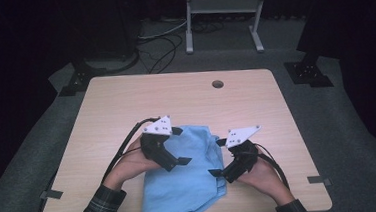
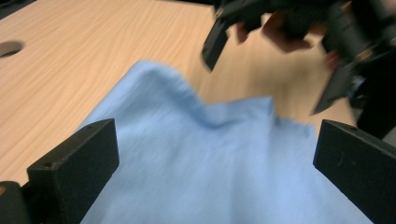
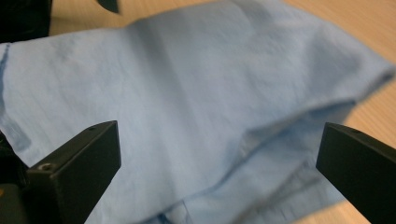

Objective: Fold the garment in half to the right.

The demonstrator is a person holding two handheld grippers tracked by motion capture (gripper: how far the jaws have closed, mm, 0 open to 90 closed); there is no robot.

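A light blue cloth [image 1: 191, 178] lies loosely folded on the wooden table [image 1: 125, 100], reaching its near edge. My left gripper [image 1: 181, 145] hovers over the cloth's left part, its jaws wide apart with nothing between them. My right gripper [image 1: 217, 158] stands at the cloth's right edge, open too. In the left gripper view the left gripper [image 2: 215, 158] looks down at the cloth [image 2: 154, 107], with the right gripper [image 2: 271, 74] beyond it. In the right gripper view the cloth [image 3: 210, 70] spreads out in soft folds under the open right gripper [image 3: 219, 163].
A round cable hole [image 1: 217, 84] sits near the table's far edge. A white metal stand [image 1: 221, 6] and cables [image 1: 161, 42] are on the dark floor behind. Bare wood lies on the far half of the table.
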